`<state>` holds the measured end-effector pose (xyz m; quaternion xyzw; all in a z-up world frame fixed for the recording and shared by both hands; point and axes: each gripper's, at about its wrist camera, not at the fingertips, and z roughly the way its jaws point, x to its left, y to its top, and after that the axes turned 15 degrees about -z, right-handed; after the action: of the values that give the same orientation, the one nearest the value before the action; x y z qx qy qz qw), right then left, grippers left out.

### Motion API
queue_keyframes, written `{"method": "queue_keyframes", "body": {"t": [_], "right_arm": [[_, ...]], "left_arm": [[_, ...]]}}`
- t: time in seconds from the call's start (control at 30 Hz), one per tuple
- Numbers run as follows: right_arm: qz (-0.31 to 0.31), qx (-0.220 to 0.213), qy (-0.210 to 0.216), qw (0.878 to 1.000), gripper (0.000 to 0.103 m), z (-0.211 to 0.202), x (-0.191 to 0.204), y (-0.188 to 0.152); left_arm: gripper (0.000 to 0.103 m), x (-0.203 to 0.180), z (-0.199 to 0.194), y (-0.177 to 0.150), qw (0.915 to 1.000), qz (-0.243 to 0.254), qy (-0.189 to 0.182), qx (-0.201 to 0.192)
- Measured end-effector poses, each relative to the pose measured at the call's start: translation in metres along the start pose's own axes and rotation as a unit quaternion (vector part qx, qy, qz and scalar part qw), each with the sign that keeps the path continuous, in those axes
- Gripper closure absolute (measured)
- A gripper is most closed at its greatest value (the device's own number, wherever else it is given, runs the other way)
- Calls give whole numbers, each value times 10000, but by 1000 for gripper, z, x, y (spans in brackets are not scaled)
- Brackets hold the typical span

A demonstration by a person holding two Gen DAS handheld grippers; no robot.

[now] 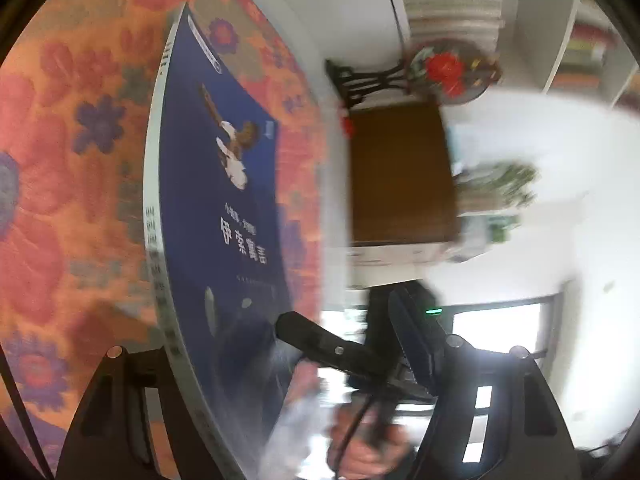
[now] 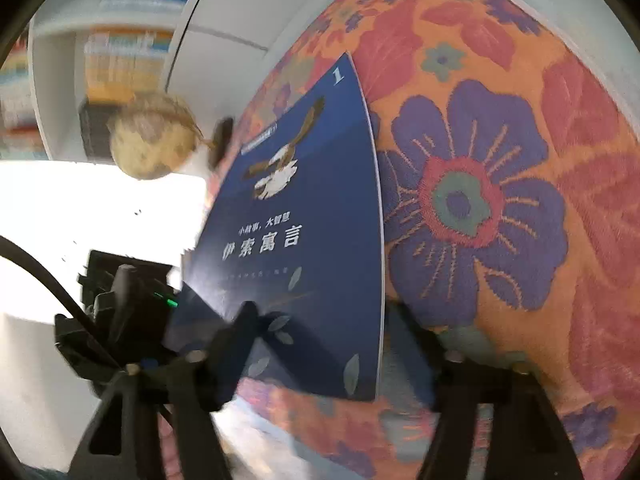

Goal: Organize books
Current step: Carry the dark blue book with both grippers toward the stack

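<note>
You're mid-handover of the blue book (image 2: 304, 216) above the floral-cloth tabletop (image 2: 500, 120): right gripper (image 2: 332, 344) jaws released w/ the book btwn them, left gripper (image 1: 304, 364) jaws straddling its spine edge, grip unclear; next, confirm left hold before shelving.

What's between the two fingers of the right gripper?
The blue book's lower edge sits between the right hand-held gripper's fingers, over the flowered cloth, in the right wrist view.

Orange floral tablecloth (image 2: 500, 128) with red and purple blooms covers the near surface. White shelving (image 1: 560, 40) at the far side, packed with blurred spines. Brown cabinet (image 1: 400, 172) beyond. Bright window (image 1: 500, 324), strong daylight glare.
</note>
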<state>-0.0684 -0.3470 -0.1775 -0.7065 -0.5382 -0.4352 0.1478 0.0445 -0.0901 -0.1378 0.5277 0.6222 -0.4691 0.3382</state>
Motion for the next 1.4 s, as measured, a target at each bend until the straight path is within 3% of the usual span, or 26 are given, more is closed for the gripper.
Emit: {"method": "queue_keyframes", "body": {"t": [0.1, 0.2, 0.23, 0.33, 0.43, 0.5, 0.53, 0.67, 0.77, 0.93, 1.1, 1.27, 1.4], "right_arm": [[334, -154, 388, 9986, 35, -3, -10, 2], [220, -209, 479, 9984, 71, -5, -5, 6], [116, -190, 363, 9991, 74, -5, -1, 6], [-384, -107, -178, 9990, 82, -3, 16, 7], [-664, -46, -583, 9961, 82, 1, 25, 7], [-863, -17, -857, 9926, 82, 1, 30, 9], [-945, 4, -976, 9907, 82, 1, 31, 10], [-1319, 200, -1433, 9807, 82, 11, 38, 8], [-1571, 309, -1661, 9730, 82, 17, 41, 5], [-1950, 402, -1932, 9608, 82, 25, 50, 3], [-2293, 458, -2159, 9480, 82, 32, 56, -4], [-2451, 487, -2193, 9431, 82, 34, 62, -7], [-2574, 502, -2184, 9400, 82, 35, 69, -10]], "left_arm": [[33, -4, -1, 0, 9999, -17, -90, 91], [33, 0, 4, 0, 9991, 22, 407, 146], [33, 2, 5, -1, 9966, 87, 819, 77], [37, 5, 11, -4, 9676, 505, 2451, -335], [40, -7, 18, -13, 9500, 959, 2946, -399], [40, -16, 28, -21, 9323, 1293, 3352, -425], [40, -21, 36, -27, 9183, 1554, 3614, -444], [40, -29, 51, -42, 8830, 2138, 4149, -506], [40, -29, 50, -47, 8710, 2363, 4271, -563], [40, -27, 50, -49, 8629, 2616, 4266, -710], [40, -25, 57, -62, 8425, 3047, 4361, -850], [40, -22, 51, -64, 8471, 3067, 4245, -906], [40, -19, 44, -69, 8442, 3114, 4271, -893]]}}
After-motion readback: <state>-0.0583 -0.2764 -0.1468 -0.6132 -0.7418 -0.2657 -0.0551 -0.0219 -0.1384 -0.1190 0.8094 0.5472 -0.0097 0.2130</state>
